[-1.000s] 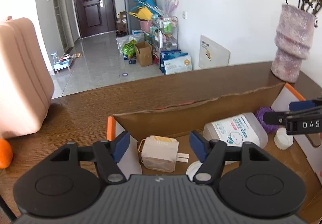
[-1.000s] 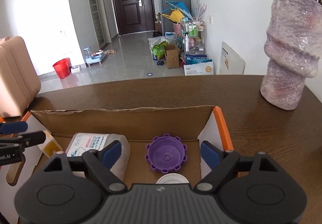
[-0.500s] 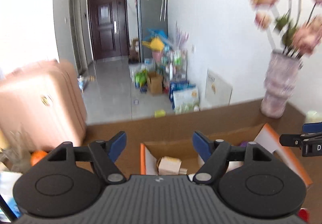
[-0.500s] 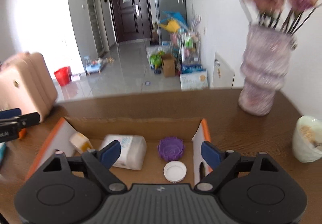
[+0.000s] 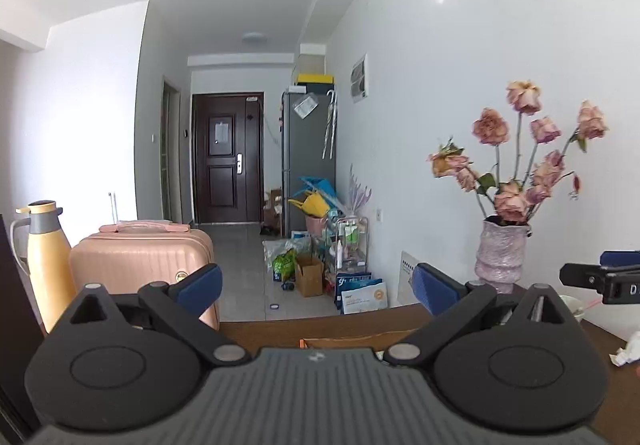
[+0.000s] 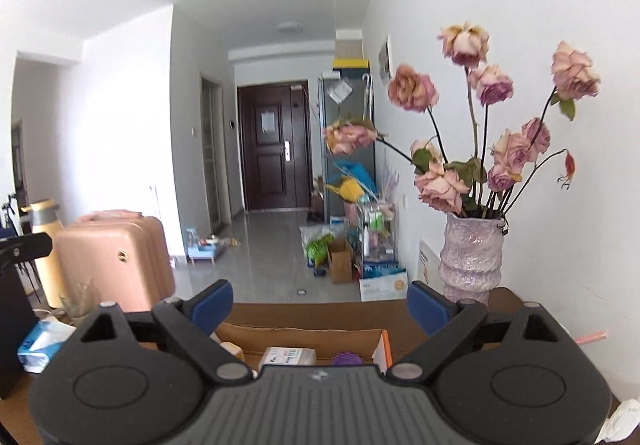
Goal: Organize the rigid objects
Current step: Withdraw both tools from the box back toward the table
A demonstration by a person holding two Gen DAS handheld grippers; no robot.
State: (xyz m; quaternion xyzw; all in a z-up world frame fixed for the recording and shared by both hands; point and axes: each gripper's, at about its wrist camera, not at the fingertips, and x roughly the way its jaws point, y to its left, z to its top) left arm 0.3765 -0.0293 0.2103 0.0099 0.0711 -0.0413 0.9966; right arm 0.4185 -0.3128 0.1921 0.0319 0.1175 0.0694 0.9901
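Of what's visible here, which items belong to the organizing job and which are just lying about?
Job items:
- open cardboard box with orange edge
- white labelled plastic bottle inside it
- purple ridged plastic lid inside it

Lying about:
- textured lilac vase of dried roses
- pink hard-shell suitcase
- yellow thermos jug
- blue-white tissue pack

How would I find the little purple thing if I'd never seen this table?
Look at the brown table and find the open cardboard box with the orange edge. Inside, at its right end beside the white labelled bottle, sits the purple lid. It is the only purple thing in the box, round with a bumpy rim.
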